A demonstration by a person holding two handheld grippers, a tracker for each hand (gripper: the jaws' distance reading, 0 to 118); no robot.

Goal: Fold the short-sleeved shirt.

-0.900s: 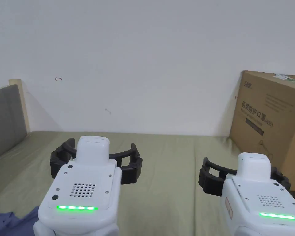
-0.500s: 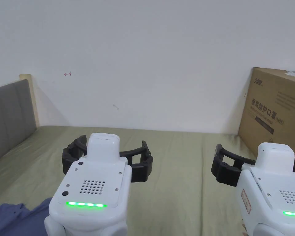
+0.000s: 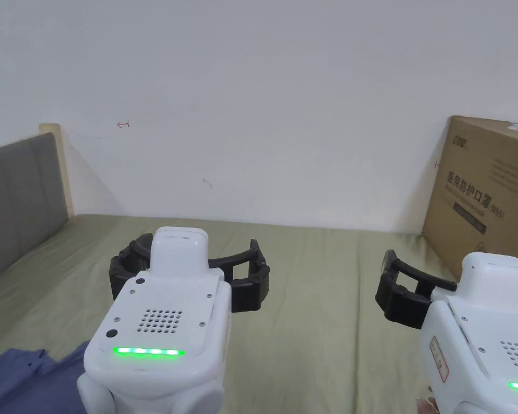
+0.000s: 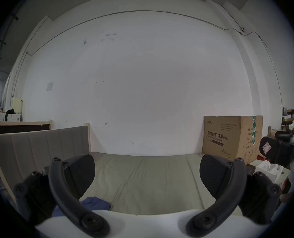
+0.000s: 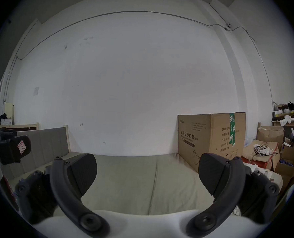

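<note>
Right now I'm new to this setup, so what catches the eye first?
Two white grippers, the left gripper and right gripper, held open above an olive bed. A cardboard box stands at its far right, and a blue shirt lies crumpled near left.

Plain white wall point(image 3: 285, 108) behind bed with olive-green sheet point(image 3: 317, 302). Grey padded headboard with pale wood frame point(image 3: 15, 199) at left. Large brown cardboard box point(image 3: 490, 194) at right, against wall. Cluttered smaller cardboard boxes point(image 5: 269, 135) beyond.
</note>
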